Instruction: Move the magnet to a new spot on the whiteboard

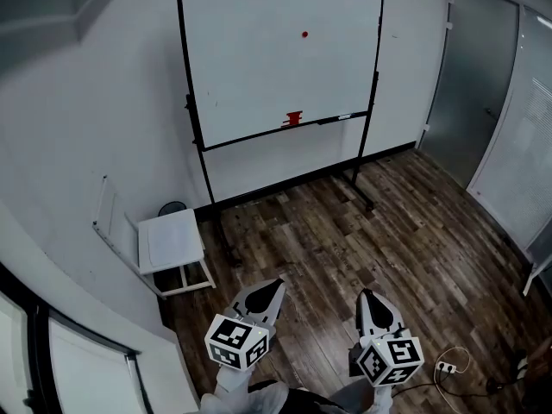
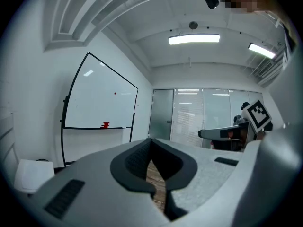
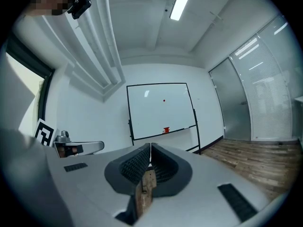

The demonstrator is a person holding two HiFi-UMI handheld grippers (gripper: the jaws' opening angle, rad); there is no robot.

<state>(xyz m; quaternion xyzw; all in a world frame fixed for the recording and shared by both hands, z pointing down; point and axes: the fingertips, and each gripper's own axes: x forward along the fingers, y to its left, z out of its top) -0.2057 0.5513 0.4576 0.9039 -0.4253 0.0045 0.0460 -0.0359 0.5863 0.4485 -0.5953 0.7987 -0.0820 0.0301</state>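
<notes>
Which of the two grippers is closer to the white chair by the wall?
Left. In the head view the left gripper hangs just below and right of the white chair. The right gripper is farther right, beyond the left one.

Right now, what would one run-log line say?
magnet: on whiteboard, untouched | left gripper: shut, empty | right gripper: shut, empty

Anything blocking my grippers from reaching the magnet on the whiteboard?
Nothing visible: only bare floor lies between the left gripper, right gripper and the magnet on the whiteboard. The white chair stands off left.
</notes>
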